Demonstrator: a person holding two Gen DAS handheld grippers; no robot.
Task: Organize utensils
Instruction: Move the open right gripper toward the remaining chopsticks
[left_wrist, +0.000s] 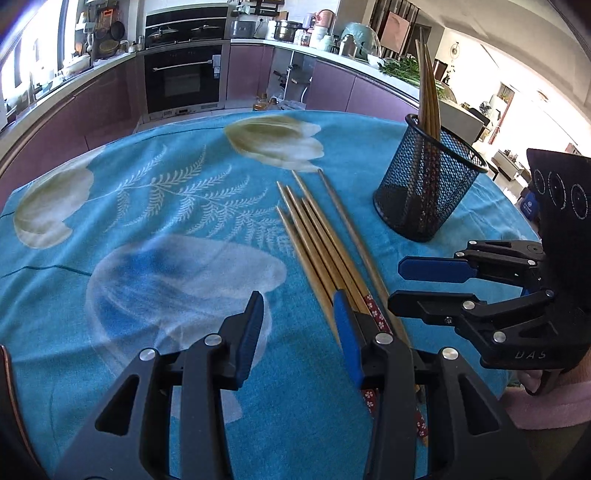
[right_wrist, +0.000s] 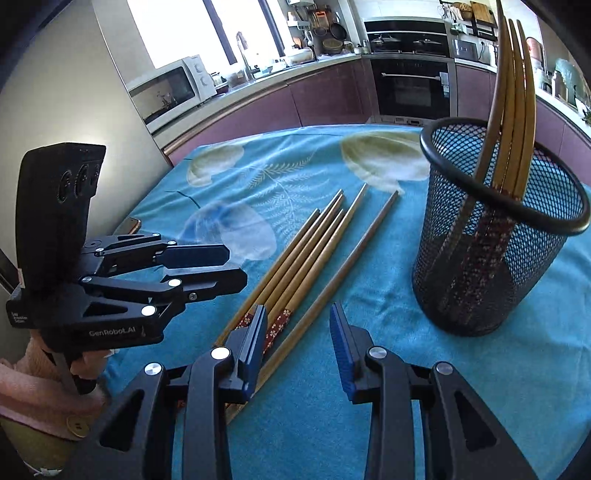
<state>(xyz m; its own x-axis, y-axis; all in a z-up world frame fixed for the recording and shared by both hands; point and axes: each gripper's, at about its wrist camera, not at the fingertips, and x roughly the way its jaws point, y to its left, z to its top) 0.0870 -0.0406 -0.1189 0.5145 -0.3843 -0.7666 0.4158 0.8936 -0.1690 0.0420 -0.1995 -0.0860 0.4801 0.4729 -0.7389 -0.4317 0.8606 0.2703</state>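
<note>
Several wooden chopsticks (left_wrist: 325, 251) lie side by side on the blue flowered tablecloth (left_wrist: 166, 206); they also show in the right wrist view (right_wrist: 314, 254). A black mesh holder (left_wrist: 428, 184) stands upright at the right with several chopsticks standing in it; it also shows in the right wrist view (right_wrist: 495, 236). My left gripper (left_wrist: 299, 332) is open and empty, just above the chopsticks' patterned ends. My right gripper (right_wrist: 299, 339) is open and empty over the same ends; it shows from the side in the left wrist view (left_wrist: 399, 284).
The tablecloth (right_wrist: 369, 369) covers a round table. A phone (right_wrist: 127, 225) lies near the table's left edge. Kitchen counters, an oven (left_wrist: 183, 77) and a microwave (right_wrist: 166, 90) stand behind the table.
</note>
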